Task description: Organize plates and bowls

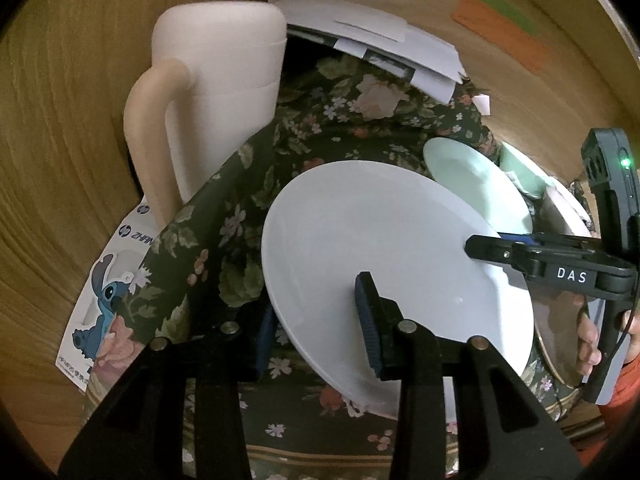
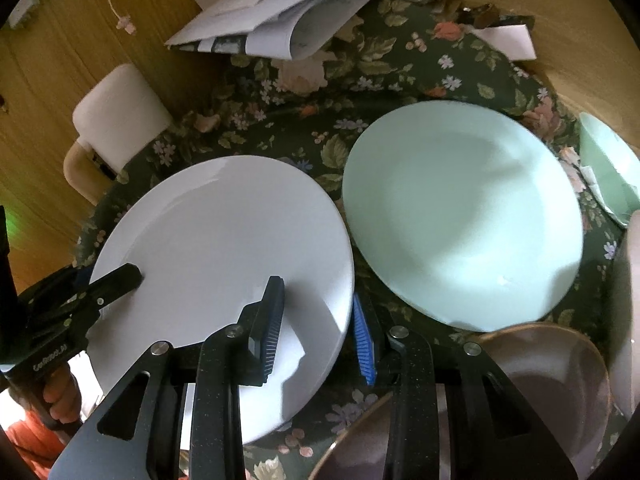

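Observation:
A white plate [image 1: 380,232] [image 2: 216,224] hangs tilted over the floral cloth [image 1: 320,120], held from two sides. My left gripper [image 1: 316,300] is shut on its near rim, one pad on top and the other under the edge. The left gripper [image 2: 120,276] shows again at the plate's left rim in the right wrist view. My right gripper [image 2: 316,292] is shut on the opposite rim, and in the left wrist view the right gripper [image 1: 480,246] comes in from the right. A mint-green plate [image 2: 460,216] [image 1: 472,176] lies flat beside it.
A green bowl [image 2: 608,168] sits at the far right. A gold-rimmed dish [image 2: 540,368] lies near my right gripper. A white jug [image 1: 220,80] with a beige handle stands at the cloth's left edge, and loose papers [image 1: 360,36] lie at the back. A cartoon card [image 1: 100,280] rests on the wooden table.

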Motion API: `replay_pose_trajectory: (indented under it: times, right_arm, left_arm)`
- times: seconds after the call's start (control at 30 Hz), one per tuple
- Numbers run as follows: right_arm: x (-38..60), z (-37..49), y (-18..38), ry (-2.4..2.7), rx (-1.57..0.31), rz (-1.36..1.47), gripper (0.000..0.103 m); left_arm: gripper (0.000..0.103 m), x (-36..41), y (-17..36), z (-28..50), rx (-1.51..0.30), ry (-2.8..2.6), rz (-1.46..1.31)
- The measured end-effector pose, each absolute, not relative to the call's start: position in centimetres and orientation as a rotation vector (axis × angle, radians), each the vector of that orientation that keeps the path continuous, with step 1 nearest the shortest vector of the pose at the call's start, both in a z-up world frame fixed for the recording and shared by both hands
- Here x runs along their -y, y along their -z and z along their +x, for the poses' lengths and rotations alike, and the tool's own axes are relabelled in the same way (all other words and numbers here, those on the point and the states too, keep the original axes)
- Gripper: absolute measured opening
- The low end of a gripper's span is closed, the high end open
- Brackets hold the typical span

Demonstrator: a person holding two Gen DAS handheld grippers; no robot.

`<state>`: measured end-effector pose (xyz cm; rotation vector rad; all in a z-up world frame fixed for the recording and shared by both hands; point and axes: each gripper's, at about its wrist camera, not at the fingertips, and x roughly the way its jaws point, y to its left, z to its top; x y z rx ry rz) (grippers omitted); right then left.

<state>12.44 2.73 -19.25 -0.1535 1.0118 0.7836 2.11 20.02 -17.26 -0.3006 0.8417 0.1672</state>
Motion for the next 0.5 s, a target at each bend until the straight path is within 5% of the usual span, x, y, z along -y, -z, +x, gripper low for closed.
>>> replay_pose_trajectory:
  times: [0.5]
  right_arm:
    - [2.5,11.4,16.4,-0.759,-0.911,-0.072,0.030]
  left_arm:
    - [0.037,-16.8,14.0,2.4,-0.779,-0.133,-0.251]
